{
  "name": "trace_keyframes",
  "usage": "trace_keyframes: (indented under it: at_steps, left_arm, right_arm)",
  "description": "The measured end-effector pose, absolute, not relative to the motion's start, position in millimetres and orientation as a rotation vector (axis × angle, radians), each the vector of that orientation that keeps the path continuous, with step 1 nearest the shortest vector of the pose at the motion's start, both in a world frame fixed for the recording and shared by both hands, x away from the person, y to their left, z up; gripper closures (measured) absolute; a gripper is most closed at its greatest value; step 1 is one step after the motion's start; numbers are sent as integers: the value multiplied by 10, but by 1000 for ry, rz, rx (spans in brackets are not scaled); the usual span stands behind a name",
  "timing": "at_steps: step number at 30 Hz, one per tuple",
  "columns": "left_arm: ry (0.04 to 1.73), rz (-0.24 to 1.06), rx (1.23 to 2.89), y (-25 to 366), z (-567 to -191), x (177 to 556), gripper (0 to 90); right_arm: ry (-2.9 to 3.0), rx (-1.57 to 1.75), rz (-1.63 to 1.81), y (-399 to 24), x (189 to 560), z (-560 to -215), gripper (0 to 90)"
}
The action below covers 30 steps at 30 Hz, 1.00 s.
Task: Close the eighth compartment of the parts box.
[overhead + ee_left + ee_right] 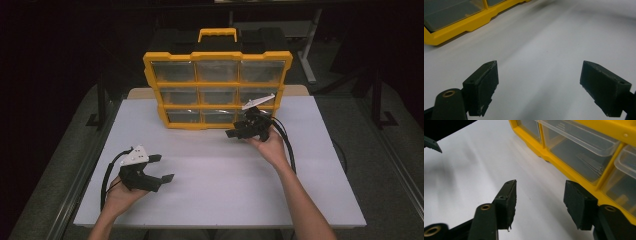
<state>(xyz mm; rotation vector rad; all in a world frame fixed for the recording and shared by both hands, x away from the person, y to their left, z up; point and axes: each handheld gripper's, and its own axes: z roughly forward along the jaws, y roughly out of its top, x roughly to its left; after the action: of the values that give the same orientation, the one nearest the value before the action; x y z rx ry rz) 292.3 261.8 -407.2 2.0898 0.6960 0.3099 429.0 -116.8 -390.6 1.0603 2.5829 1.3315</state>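
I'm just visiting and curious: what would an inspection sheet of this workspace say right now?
Surface: white table, bare in front of the organizer.
Job's things: yellow drawer organizer stands upright at the table's far side, with clear drawers and a handle on top.
Clutter: nothing seen.
Grippers: left claw open and holding nothing, over the table's near left; right claw open and holding nothing, close to the organizer's bottom row.
Cables: a black cable trails from the right claw along the forearm; another loops from the left one.
Surroundings: dark room, grey floor.
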Motion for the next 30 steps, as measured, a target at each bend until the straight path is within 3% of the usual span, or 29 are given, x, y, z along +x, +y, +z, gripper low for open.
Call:
trace_keyframes:
  at_steps: [30]
  left_arm:
    - [731,302,2072,2646,-4081,2930,152]
  right_arm:
    - [2505,1072,1351,-1524,3874,-3887,190]
